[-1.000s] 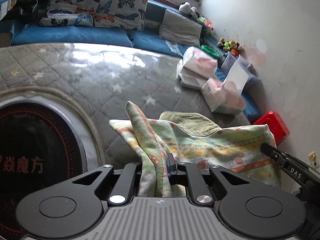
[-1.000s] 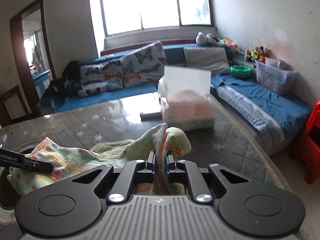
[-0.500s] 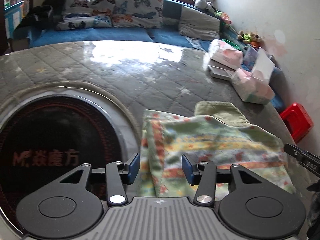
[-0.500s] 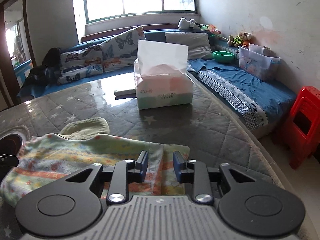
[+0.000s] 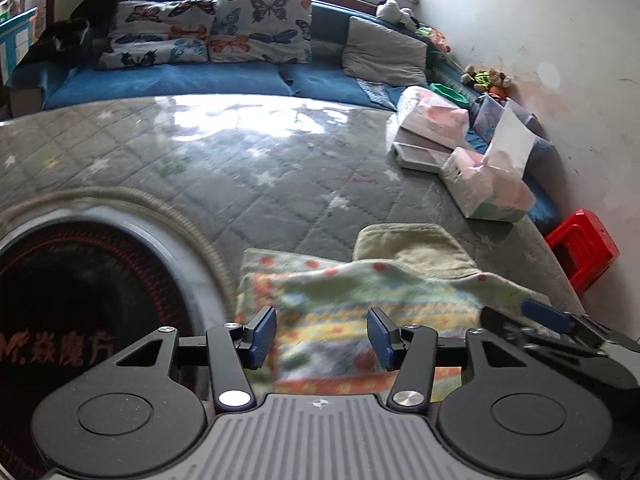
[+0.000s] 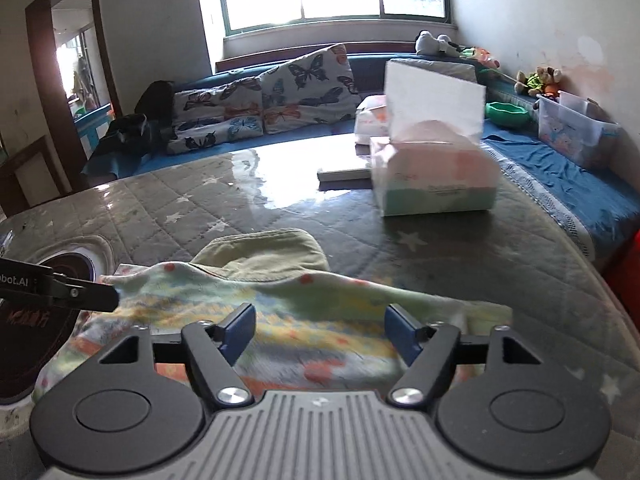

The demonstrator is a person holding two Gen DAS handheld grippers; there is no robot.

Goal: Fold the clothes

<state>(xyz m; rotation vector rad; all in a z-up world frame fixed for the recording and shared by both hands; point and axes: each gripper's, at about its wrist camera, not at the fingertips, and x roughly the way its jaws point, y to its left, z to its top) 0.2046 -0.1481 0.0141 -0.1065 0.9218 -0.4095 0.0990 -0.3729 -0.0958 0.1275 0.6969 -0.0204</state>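
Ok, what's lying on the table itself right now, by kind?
Cloths: 2, a patterned towel over an olive cloth
Tissue packs: 2, one open, one behind
Flat box: 1
Total: 5

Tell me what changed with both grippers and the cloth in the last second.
Both grippers, left and right, let go of the patterned cloth and opened wide. The lifted corners dropped; it now lies flat on the table. The tissue box stayed put.
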